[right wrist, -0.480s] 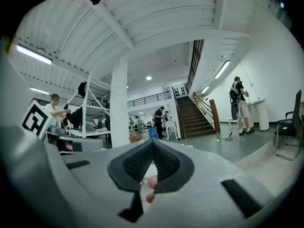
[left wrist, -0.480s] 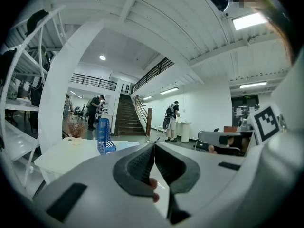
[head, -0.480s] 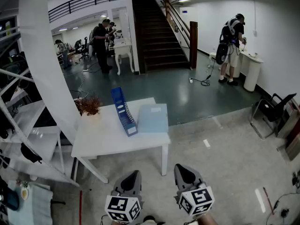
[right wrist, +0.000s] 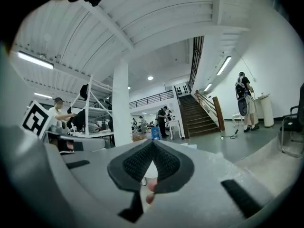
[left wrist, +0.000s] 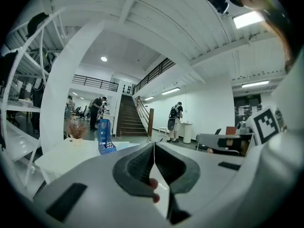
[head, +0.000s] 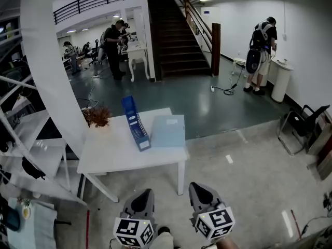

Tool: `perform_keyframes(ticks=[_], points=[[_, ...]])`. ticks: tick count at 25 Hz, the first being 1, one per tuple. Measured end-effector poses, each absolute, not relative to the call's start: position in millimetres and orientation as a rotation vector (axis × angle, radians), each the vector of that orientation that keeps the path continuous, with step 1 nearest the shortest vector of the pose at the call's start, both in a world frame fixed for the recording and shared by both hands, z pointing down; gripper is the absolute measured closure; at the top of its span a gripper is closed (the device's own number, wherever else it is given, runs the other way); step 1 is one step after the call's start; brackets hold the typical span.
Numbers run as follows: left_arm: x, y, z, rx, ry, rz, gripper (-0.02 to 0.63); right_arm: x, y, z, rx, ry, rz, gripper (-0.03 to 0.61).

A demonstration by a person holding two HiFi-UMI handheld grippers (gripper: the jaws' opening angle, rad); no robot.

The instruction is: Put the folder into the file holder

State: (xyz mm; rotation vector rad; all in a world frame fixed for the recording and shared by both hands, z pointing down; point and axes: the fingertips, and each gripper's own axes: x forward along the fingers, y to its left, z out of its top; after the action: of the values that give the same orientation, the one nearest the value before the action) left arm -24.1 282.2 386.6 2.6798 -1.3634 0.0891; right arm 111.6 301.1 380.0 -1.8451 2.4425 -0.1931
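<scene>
1. Both grippers have slid a little to the left along the bottom of the head view. The person (head: 263,51) at the upper right has stepped closer to the white bin (head: 280,82).
2. The left gripper (head: 147,191) is clenched shut on nothing.
3. The right gripper (head: 196,185) is clenched shut too, and empty.
4. The light blue folder (head: 168,131) lies flat on the white table (head: 111,157) at mid frame, just right of the blue file holder (head: 135,122).
5. Both grippers are well apart from the table.
</scene>
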Motion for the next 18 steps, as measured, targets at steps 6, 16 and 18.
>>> perform_keyframes(ticks=[6, 16, 18], points=[[-22, 259, 387, 2.686, -1.364, 0.083, 0.606, 114, 278, 384, -1.857, 2.445, -0.198, 0.578], [-19, 206, 394, 2.703, -1.316, 0.072, 0.606, 116, 227, 390, -1.882, 2.416, -0.214, 0.578], [-20, 195, 388, 2.69, -1.322, 0.079, 0.606, 116, 215, 390, -1.898, 2.414, -0.212, 0.578]])
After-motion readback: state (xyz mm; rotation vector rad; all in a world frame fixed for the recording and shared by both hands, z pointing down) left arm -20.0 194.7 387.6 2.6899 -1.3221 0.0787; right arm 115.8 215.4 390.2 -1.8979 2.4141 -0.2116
